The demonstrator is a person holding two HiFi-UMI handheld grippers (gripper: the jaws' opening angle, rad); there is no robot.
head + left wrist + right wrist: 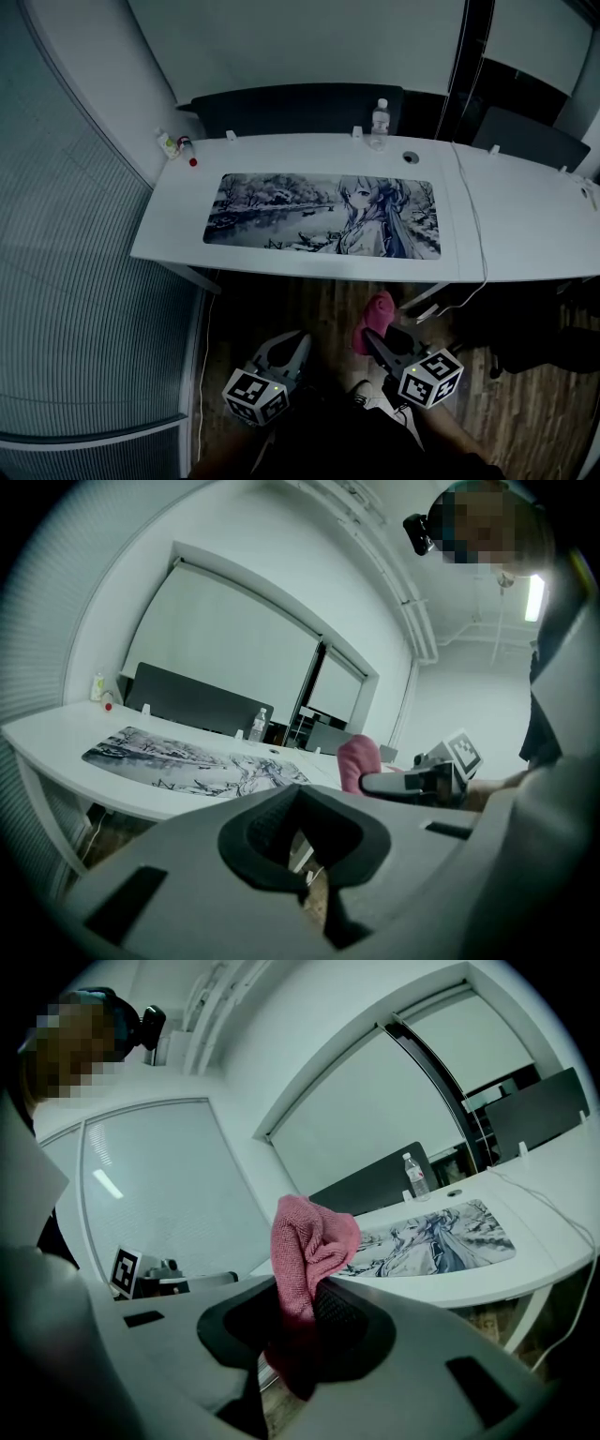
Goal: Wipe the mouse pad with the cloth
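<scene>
The long mouse pad (323, 216) with an anime print lies flat on the white desk (169, 234); it also shows in the left gripper view (187, 759) and the right gripper view (433, 1239). Both grippers hang below the desk's front edge, close to my body. My right gripper (377, 339) (302, 1309) is shut on a pink cloth (375, 317) (309, 1239), which bunches up above its jaws. My left gripper (286, 349) (302, 806) is shut with nothing in it. From the left gripper view the cloth (357, 759) and the right gripper (377, 782) show off to its right.
A water bottle (379, 122) and a round cable port (411, 157) sit at the desk's back edge, a small bottle (169, 143) at its far left corner. A white cable (476, 234) runs over the desk's right part. Dark chairs (300, 108) stand behind; a ribbed glass wall (75, 281) is at left.
</scene>
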